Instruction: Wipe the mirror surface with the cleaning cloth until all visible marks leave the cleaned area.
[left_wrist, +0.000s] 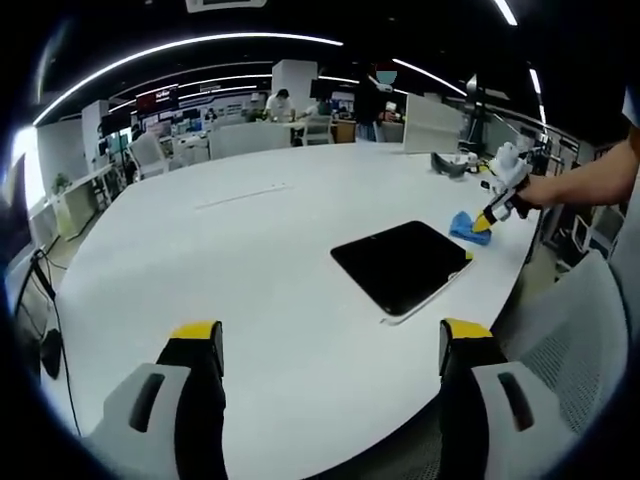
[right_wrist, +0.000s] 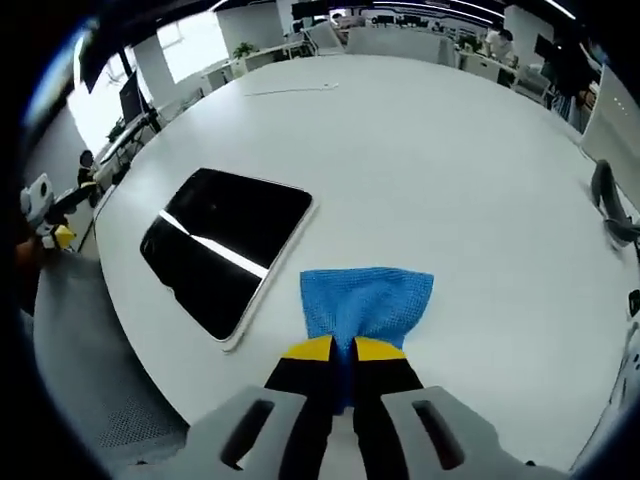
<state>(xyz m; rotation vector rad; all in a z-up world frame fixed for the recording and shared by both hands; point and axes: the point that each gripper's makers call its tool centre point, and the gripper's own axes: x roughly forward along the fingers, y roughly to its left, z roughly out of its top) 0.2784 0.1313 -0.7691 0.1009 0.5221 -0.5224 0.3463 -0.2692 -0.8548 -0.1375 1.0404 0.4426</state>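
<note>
Your right gripper (right_wrist: 343, 347) pinches the blue cloth (right_wrist: 366, 301) beside the mirror (right_wrist: 225, 247) on the table (right_wrist: 460, 160). Left gripper (left_wrist: 332, 335): jaws wide apart. No legible writing.

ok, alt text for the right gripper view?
The right hand-held gripper is shut on a blue cleaning cloth lying on a white table. Left of the cloth, apart from it, lies a dark rectangular mirror.

1 mirror (right_wrist: 226, 247), 1 cloth (right_wrist: 366, 303), 2 grippers (right_wrist: 335, 349) (left_wrist: 330, 340), 1 table (right_wrist: 450, 170)
</note>
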